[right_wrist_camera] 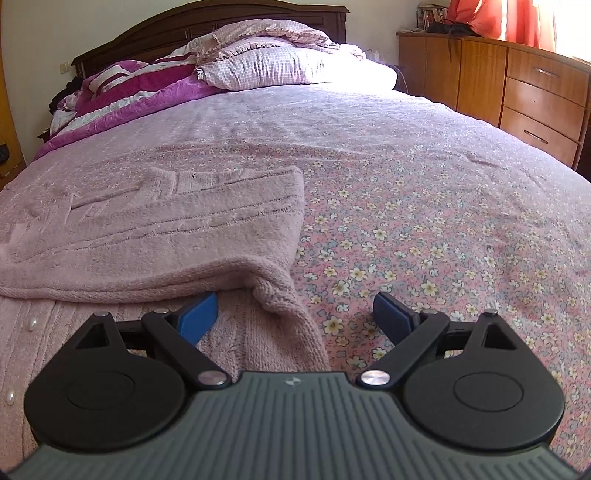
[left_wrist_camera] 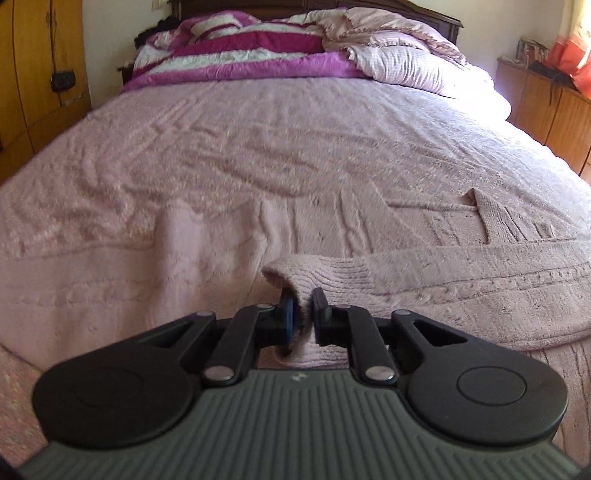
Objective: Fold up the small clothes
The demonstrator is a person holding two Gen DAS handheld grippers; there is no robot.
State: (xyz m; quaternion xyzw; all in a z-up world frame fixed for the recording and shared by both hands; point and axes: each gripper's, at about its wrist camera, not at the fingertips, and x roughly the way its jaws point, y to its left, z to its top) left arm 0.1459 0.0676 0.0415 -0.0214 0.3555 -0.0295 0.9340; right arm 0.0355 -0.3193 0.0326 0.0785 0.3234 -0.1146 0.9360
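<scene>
The pink knitted cardigan (right_wrist_camera: 155,229) lies partly folded on the bed (right_wrist_camera: 424,184), one sleeve cuff (left_wrist_camera: 295,273) between the nearly closed left claw (left_wrist_camera: 303,314), right claw (right_wrist_camera: 295,314) open, folding unfinished.

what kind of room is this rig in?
A home bedroom, most likely: a made bed with a dark wooden headboard, pillows and a bunched magenta blanket at its head, and a wooden dresser beside it.
</scene>
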